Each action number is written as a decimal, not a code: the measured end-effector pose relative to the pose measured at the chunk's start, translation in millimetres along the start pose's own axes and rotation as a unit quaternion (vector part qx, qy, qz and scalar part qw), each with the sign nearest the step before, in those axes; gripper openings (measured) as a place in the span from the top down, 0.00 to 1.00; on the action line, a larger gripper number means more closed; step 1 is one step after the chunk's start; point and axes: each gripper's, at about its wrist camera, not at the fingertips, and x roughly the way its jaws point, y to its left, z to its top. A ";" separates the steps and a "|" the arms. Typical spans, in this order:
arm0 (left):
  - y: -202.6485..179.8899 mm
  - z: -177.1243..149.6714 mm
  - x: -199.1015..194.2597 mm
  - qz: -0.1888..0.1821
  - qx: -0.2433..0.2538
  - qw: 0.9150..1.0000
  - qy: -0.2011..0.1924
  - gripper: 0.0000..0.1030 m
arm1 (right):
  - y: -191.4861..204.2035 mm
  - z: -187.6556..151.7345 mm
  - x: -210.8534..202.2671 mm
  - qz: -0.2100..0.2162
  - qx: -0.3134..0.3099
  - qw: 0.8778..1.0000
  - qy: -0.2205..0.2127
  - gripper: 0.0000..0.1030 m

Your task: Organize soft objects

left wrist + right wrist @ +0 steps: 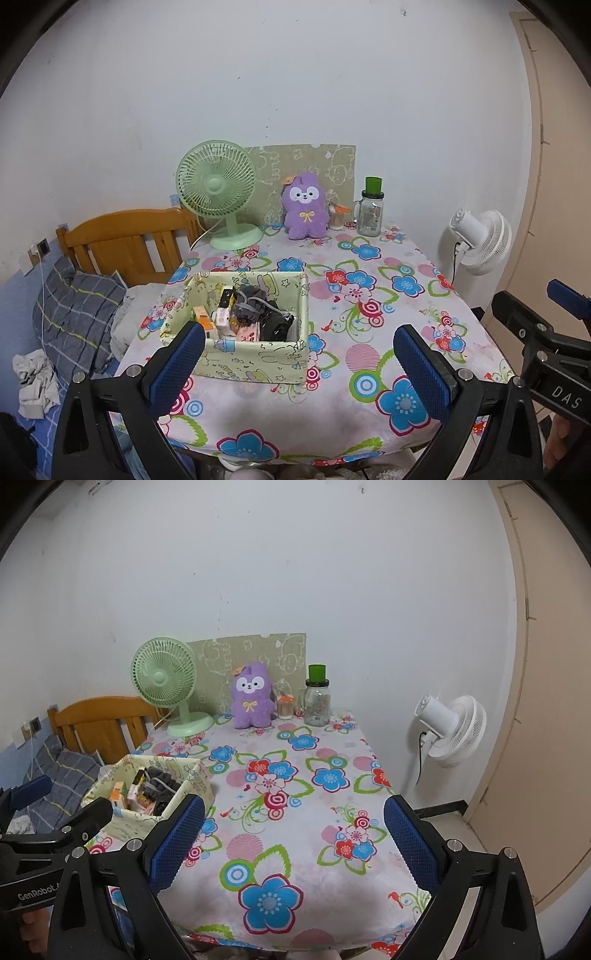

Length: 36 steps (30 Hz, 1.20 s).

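Note:
A purple plush toy (pixel 305 208) (pixel 252 697) sits upright at the far edge of the flowered table (pixel 369 295) (pixel 295 775). A pale green fabric box (pixel 255 358) (pixel 122 823) stands near the left front, holding grey soft items (pixel 251 301) and small packets. My left gripper (pixel 299 363) hovers open above the near table edge, its left finger (pixel 181 363) in front of the box's front corner. To the right of the box my right gripper (pixel 293 843) is open too, and nothing is between its pads.
A green desk fan (pixel 218 195) (pixel 166 686), a glass jar with a green lid (pixel 370 208) (pixel 317 698) and a small cup stand along the back. A white floor fan (pixel 480 240) (pixel 450 731) is right of the table. A bed with a wooden headboard (pixel 125 243) lies to the left.

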 end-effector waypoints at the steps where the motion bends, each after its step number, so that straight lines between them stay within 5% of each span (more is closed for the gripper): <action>1: -1.1 0.2 -0.6 0.000 0.003 1.000 -0.001 0.00 | -0.4 -0.6 -1.1 0.000 0.001 1.000 -0.001 0.04; 36: 8.0 4.3 -0.5 0.002 -0.012 1.000 -0.016 0.00 | 5.2 4.2 -0.7 0.001 0.017 1.000 -0.021 0.01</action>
